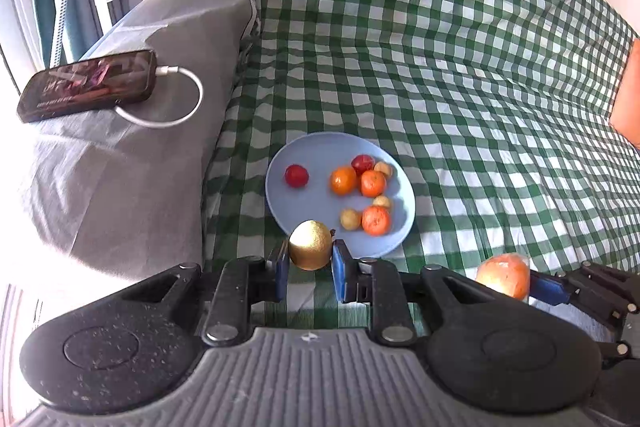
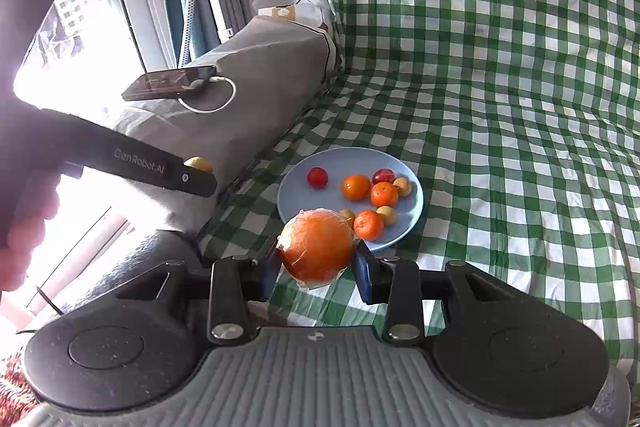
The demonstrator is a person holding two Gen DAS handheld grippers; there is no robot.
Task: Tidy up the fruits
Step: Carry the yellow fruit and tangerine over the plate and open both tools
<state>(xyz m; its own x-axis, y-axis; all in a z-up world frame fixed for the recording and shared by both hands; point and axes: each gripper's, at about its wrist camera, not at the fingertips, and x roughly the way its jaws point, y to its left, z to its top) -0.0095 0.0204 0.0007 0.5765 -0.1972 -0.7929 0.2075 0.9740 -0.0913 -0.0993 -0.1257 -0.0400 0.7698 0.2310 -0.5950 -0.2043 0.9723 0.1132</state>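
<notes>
Green-checked bed [image 1: 480, 67], blue plate [image 1: 316, 155] of small fruit near its left edge
left gripper [image 1: 310, 261] clamps a yellow lemon [image 1: 310, 245], right gripper [image 2: 318, 267] clamps a wrapped orange [image 2: 318, 247], both just short of the plate's near rim

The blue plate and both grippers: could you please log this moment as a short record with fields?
surface: green checked cloth
blue plate: lies on the cloth, just ahead of both grippers
plate contents: three small oranges, two red fruits, three small yellow fruits
left gripper: shut on yellow fruit, at the plate's near rim
right gripper: shut on wrapped orange, in clear film, above the plate's near edge
beside the cloth: phone with white cable on grey pillow
</notes>
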